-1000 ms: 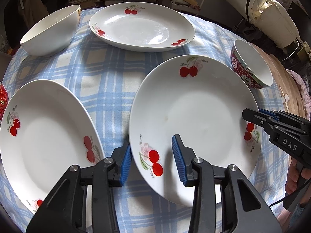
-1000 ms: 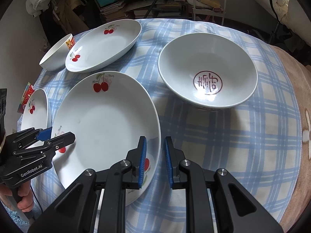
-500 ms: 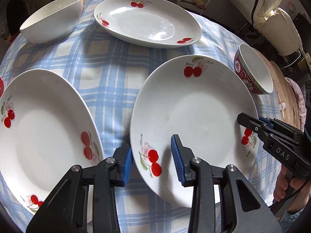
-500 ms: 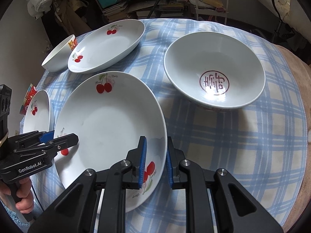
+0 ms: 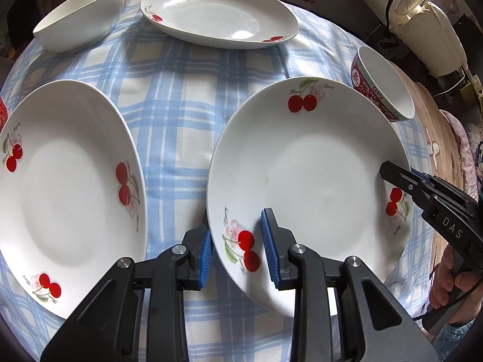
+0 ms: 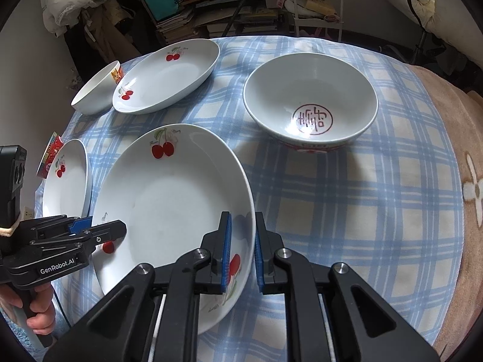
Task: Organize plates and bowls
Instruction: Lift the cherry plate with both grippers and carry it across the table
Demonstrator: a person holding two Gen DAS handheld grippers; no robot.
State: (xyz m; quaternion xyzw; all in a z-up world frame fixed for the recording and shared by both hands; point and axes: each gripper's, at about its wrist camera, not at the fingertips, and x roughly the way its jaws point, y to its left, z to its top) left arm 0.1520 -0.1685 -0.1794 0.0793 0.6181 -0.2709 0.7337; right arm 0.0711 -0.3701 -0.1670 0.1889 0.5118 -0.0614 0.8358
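A white cherry-print plate (image 5: pixel 317 166) (image 6: pixel 169 199) lies mid-table on the blue checked cloth (image 5: pixel 181 105). My left gripper (image 5: pixel 237 250) (image 6: pixel 102 226) straddles its near-left rim. Its jaws are closing, one blue pad outside the edge and one over the plate's inside, with a gap still showing. My right gripper (image 6: pixel 241 241) (image 5: pixel 401 173) is on the opposite rim, its jaws closing to a narrow slot that pinches the edge. A second cherry plate (image 5: pixel 66 187) (image 6: pixel 65 178) sits to the left and a third (image 5: pixel 220 15) (image 6: pixel 169 75) at the back.
A plain white bowl (image 5: pixel 81 15) (image 6: pixel 96 93) stands at the back left. A red-patterned bowl (image 5: pixel 383 84) (image 6: pixel 311 99) stands to the right of the middle plate. A red packet (image 6: pixel 49 157) lies at the left table edge. Shelves and clutter stand behind the table.
The left jaws have narrowed around the plate's rim and that gripper has tipped a little further down. The right jaws have drawn in slightly on the opposite rim.
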